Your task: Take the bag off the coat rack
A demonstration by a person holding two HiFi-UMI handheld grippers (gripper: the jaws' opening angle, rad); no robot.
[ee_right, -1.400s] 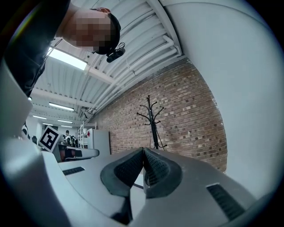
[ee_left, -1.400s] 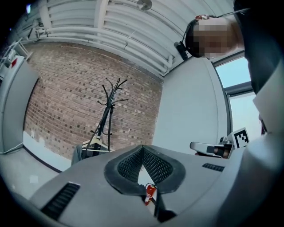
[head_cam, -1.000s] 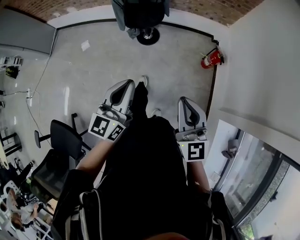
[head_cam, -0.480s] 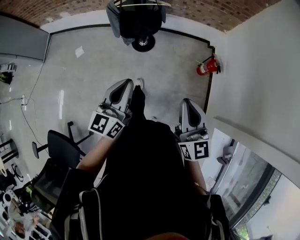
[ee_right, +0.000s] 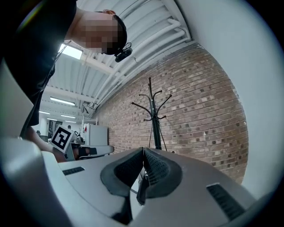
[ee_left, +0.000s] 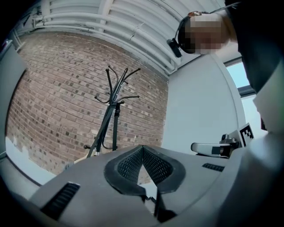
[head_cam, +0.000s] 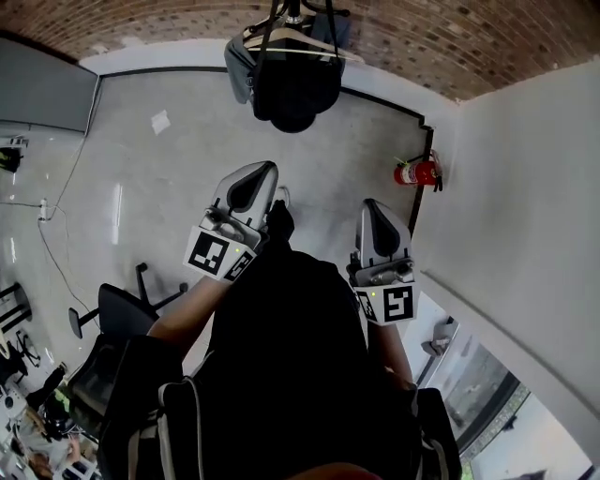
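Observation:
A black bag (head_cam: 292, 89) hangs from the coat rack (head_cam: 292, 14) at the top middle of the head view, with a grey garment (head_cam: 236, 70) and a wooden hanger beside it. Both grippers point toward the rack, well short of it. My left gripper (head_cam: 265, 171) is shut and holds nothing. My right gripper (head_cam: 369, 206) is shut and empty too. In the left gripper view the rack's black pole and hooks (ee_left: 114, 102) rise against the brick wall above the shut jaws (ee_left: 142, 148). The right gripper view shows the rack (ee_right: 153, 117) above its shut jaws (ee_right: 143, 153). The jaws hide the bag in both.
A red fire extinguisher (head_cam: 415, 172) stands by the white wall (head_cam: 525, 206) on the right. A black office chair (head_cam: 120, 314) is at the lower left. A cable (head_cam: 56, 234) runs over the grey floor at the left. A brick wall (head_cam: 187, 19) is behind the rack.
The rack with the bag has come further into the head view and sits lower and larger. Both grippers have stayed shut in front of the body.

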